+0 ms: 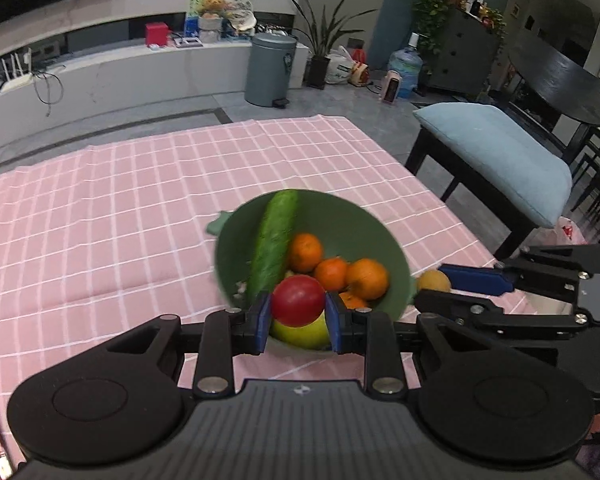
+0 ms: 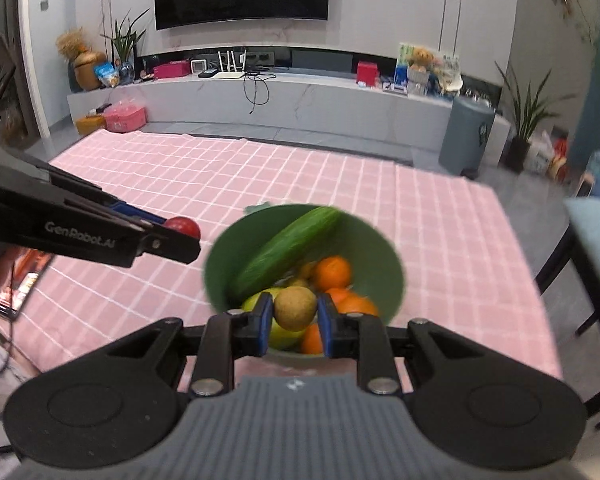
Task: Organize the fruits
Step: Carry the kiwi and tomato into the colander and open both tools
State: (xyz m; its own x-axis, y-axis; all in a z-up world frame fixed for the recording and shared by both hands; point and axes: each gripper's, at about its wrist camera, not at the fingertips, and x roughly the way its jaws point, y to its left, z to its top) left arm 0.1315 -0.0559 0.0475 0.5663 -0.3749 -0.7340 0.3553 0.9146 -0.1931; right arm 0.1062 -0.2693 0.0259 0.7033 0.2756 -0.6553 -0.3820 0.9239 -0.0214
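Note:
A green bowl (image 1: 364, 220) (image 2: 384, 248) stands on the pink checked cloth. Inside it lie a cucumber (image 1: 274, 240) (image 2: 288, 244), several oranges (image 1: 367, 278) (image 2: 333, 272) and a yellow-green apple (image 1: 302, 334) (image 2: 252, 304). My left gripper (image 1: 298, 316) is shut on a red tomato (image 1: 298, 300), held above the bowl's near rim. From the right wrist view that gripper (image 2: 180, 236) shows at the left with the tomato (image 2: 183, 227) at its tip. My right gripper (image 2: 294, 320) is shut on a small round brown fruit (image 2: 295, 308), also over the bowl. It shows at the right of the left wrist view (image 1: 440, 286) with the brown fruit (image 1: 433, 280).
The pink checked cloth (image 1: 140, 200) (image 2: 460, 240) covers the table. A black chair with a light blue cushion (image 1: 496, 152) stands beyond the right edge. A grey bin (image 1: 270, 68) is on the floor past the far edge. A phone-like object (image 2: 24, 280) lies at the left.

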